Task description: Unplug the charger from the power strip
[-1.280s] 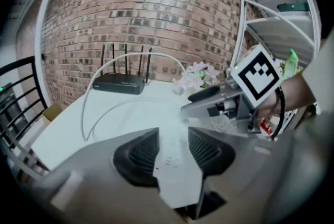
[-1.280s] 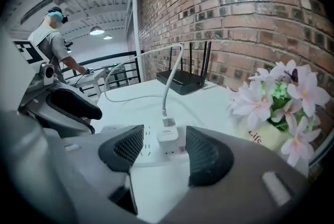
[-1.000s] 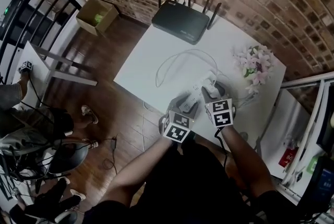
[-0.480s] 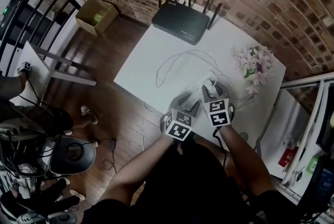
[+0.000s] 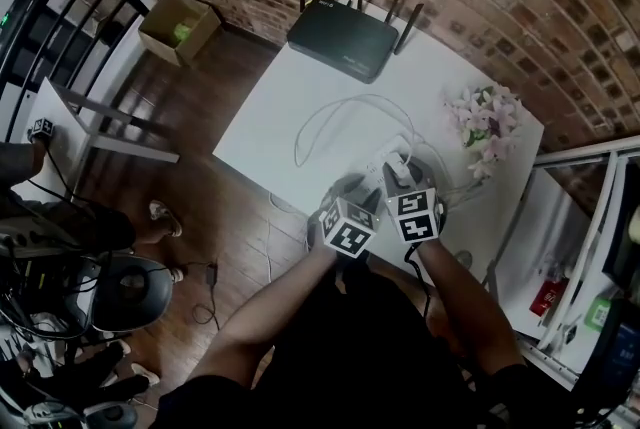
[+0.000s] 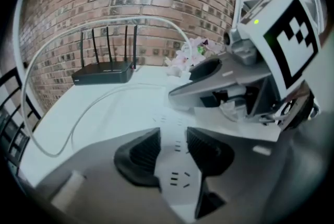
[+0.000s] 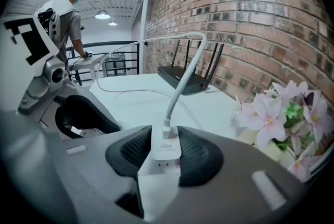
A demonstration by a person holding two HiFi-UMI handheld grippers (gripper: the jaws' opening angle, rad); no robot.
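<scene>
The right gripper (image 7: 167,154) has just been closing its jaws and now pinches the small white block-shaped charger (image 7: 166,145). The charger sits between its pads, plugged into the long white plastic power strip (image 7: 155,186) directly beneath them, and its white cable (image 7: 180,87) arches away ahead. The left gripper (image 6: 175,149), just beside the right one, straddles the same strip with both pads apparently pressed to its sides. If that hold is loose, the strip will probably rise with the charger, and a tilted pull may jam the prongs or let the smooth casing slip free.
</scene>
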